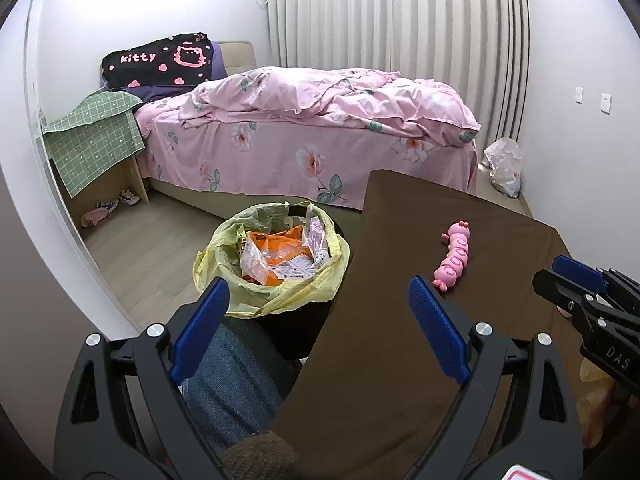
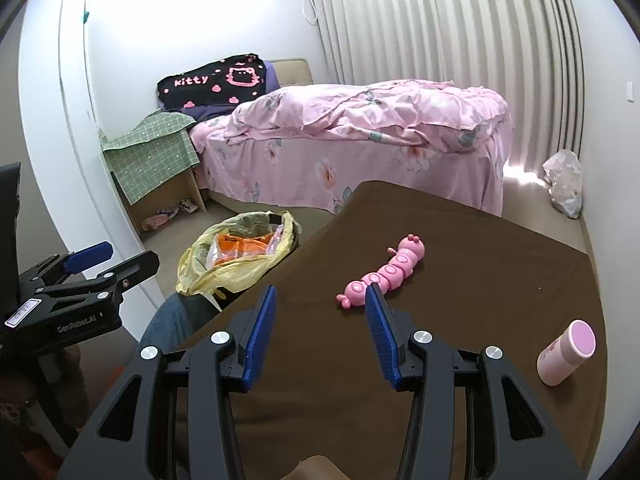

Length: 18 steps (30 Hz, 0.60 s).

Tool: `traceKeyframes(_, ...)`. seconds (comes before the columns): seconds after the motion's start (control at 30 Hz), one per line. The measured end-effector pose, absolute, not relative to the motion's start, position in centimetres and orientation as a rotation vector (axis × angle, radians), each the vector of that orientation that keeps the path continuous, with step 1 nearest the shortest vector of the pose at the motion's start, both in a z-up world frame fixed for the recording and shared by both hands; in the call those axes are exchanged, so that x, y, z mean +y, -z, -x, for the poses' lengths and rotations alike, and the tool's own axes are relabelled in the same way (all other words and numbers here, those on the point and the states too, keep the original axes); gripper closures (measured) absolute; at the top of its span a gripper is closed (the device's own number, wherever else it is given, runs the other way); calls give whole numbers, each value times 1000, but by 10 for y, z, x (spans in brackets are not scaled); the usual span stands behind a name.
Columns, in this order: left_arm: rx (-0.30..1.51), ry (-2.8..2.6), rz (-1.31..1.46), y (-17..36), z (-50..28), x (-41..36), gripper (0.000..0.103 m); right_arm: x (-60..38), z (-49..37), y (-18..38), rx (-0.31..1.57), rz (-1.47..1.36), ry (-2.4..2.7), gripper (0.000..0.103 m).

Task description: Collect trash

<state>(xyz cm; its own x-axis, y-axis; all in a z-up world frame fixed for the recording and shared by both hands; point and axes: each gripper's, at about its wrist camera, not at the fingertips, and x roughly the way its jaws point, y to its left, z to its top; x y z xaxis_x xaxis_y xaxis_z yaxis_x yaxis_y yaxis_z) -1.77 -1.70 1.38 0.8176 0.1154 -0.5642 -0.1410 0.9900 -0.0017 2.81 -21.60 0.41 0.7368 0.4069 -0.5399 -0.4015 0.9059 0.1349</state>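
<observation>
Left tongs: my left tongs (image 1: 320, 308) stand wide apart with nothing between the blue pads (image 1: 202, 326); they hang in the air over the near edge of the worktop (image 1: 400, 280) and my jeans-clad knee (image 1: 232, 384), touching nothing.
Right tongs: my right tongs (image 2: 320, 312) are parted about halfway, empty, held above the brown worktop; the right pad's tip overlaps the pink caterpillar toy (image 2: 384, 276) in the view, but I cannot tell whether they touch.
Trash bin: a bin lined with a yellow bag (image 1: 272, 264) sits on the floor just beside the worktop's left edge, between it and the bed (image 1: 312, 136).
Trash in bin: an orange-and-white plastic wrapper (image 1: 276, 258) and clear packaging lie inside the liner.
Worktop items: the caterpillar toy lies near the middle; a pink-and-white bottle (image 2: 566, 354) lies on its side towards the right, well apart from the toy.
Far corner: a crumpled clear plastic bag (image 1: 504, 166) rests on the floor by the foot of the bed, near the curtain (image 1: 400, 12).
Bed area: a pink floral duvet is rumpled on the bed, a black "kitty" blanket (image 1: 158, 60) sits at the head, and a green checked cloth (image 1: 94, 136) covers a bedside stand.
</observation>
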Motion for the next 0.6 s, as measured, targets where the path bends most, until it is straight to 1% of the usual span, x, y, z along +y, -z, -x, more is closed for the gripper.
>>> traceKeyframes(0.6,604,-129,43,-15,16,-17,16,-211,-28,-5,594,-3,-442,60)
